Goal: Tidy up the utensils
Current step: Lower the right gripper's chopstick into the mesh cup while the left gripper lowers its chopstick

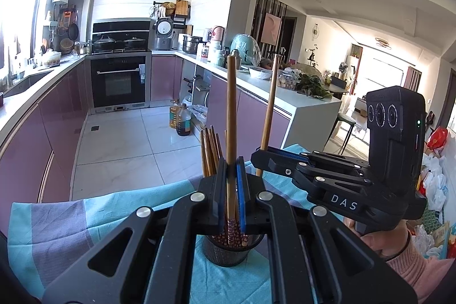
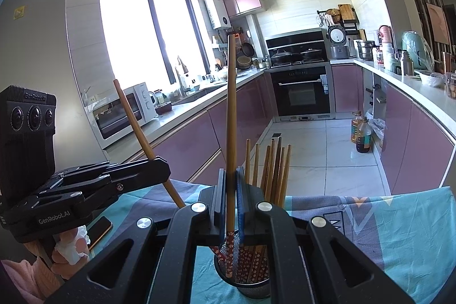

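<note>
While the left hand-held gripper point(image 1: 231, 190) is clamping one chopstick point(image 1: 230, 118), the right hand-held gripper point(image 2: 230, 204) is clamping another chopstick point(image 2: 231, 118). Both are hanging over the mesh holder point(image 2: 245, 284) just below.

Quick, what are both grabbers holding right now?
Left gripper: shut on a chopstick.
Right gripper: shut on another chopstick, above the mesh holder.

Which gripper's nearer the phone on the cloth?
Left. The left gripper hangs just above the phone; the right gripper is further right, over the mesh cup.
</note>
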`<state>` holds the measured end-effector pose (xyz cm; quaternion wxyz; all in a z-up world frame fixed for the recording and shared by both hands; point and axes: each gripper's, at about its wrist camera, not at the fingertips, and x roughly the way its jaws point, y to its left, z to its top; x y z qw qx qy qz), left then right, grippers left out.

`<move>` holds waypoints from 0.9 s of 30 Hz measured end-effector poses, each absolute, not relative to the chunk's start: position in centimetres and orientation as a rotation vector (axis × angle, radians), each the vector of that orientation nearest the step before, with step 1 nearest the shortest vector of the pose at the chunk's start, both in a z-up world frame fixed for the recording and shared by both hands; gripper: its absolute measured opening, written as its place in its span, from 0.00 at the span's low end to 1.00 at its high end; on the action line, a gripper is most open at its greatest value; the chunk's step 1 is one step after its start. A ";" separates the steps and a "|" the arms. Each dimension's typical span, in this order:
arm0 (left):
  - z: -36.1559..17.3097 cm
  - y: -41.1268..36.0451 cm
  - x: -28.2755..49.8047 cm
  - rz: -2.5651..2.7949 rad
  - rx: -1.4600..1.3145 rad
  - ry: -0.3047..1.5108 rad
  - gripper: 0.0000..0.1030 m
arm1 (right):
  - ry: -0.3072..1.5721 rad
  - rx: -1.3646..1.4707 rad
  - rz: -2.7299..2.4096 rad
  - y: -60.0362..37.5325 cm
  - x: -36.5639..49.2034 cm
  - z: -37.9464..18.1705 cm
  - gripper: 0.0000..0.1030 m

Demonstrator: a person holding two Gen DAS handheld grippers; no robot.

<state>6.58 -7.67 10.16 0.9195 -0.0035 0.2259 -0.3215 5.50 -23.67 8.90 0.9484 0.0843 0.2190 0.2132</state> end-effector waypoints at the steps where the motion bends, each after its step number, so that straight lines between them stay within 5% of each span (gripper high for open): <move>1: 10.2 -7.6 6.7 -0.661 -0.008 0.465 0.07 | 0.447 0.172 0.433 -23.7 5.5 8.9 0.06; 27: 10.5 -7.3 7.0 -0.661 -0.005 0.482 0.07 | 0.464 0.175 0.411 -24.2 6.2 8.2 0.06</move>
